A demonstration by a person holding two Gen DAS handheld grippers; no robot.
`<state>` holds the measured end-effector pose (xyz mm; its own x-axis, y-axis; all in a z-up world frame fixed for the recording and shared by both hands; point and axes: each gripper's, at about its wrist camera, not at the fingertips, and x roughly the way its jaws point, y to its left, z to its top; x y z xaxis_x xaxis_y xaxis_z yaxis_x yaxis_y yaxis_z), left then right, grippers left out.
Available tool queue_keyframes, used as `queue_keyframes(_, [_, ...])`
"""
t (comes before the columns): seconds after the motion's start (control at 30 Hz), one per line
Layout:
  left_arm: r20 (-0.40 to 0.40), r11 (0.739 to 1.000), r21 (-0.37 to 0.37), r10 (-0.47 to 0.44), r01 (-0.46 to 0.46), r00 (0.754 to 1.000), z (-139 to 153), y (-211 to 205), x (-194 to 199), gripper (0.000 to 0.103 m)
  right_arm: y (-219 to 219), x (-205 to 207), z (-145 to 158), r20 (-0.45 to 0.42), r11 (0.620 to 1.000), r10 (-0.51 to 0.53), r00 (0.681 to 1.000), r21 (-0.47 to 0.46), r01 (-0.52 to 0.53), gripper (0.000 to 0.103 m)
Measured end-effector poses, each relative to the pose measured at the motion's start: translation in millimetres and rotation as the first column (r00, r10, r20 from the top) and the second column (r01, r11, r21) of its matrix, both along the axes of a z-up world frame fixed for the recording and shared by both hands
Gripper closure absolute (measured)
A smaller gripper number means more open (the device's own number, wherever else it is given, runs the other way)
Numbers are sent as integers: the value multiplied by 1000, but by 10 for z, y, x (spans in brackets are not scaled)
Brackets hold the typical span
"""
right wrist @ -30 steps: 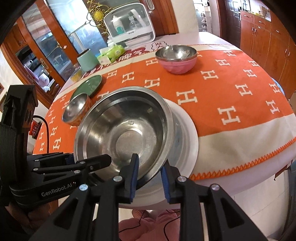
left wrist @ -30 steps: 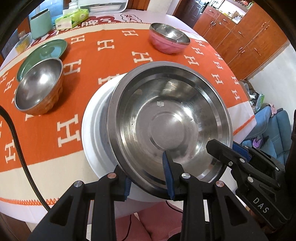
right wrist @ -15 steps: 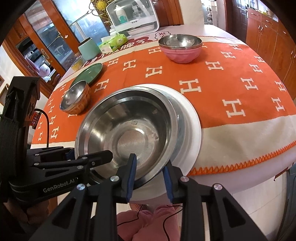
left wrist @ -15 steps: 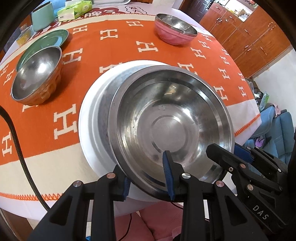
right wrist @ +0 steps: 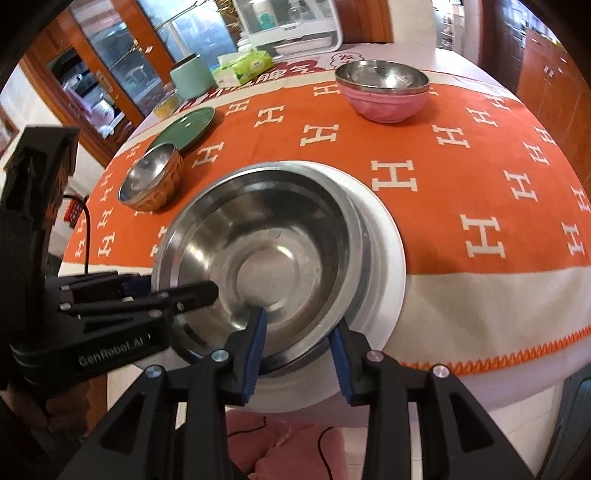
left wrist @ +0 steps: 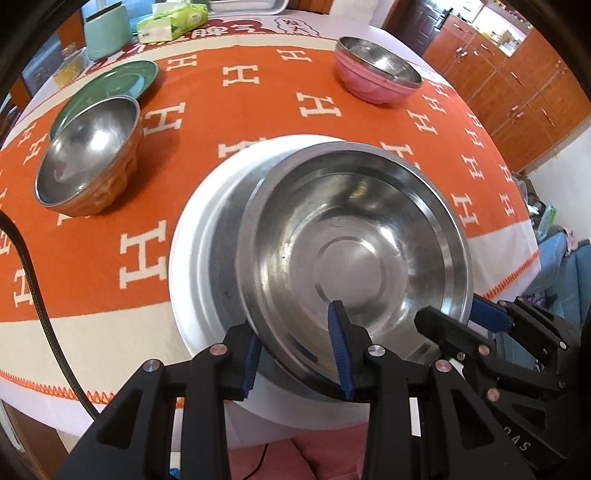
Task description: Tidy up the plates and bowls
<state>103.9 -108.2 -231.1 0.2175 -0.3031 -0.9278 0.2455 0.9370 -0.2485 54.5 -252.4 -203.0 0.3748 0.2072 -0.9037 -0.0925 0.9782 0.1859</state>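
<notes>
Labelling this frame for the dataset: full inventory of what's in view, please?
steel basin: 1, silver, near table edge, in a steel pan on the white plate
steel pan: 1, grey, under basin
white plate: 1, bottom of stack
gold bowl: 1, steel inside, left
green plate: 1, behind gold bowl
pink bowl: 1, steel bowl nested inside, far side
tissue pack: 1, green, far edge
mint canister: 1, far left
tablecloth: 1, orange, white H pattern
left gripper: open, straddling basin rim
right gripper: open, straddling basin rim

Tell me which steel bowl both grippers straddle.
The big steel bowl over the white plate at the near table edge. The left gripper and right gripper straddle its rim; the gold-sided bowl and pink bowl sit untouched.
</notes>
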Motion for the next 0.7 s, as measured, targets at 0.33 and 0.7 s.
queue_keyframes(0.33, [55, 999, 3, 43, -44, 998, 158, 27, 51, 57, -94, 129, 115, 51, 997, 63, 997, -38, -61, 51])
queue_keyframes(0.7, [160, 998, 29, 56, -61, 986, 519, 59, 31, 33, -113, 159, 277, 128, 997, 71, 989, -53, -64, 50])
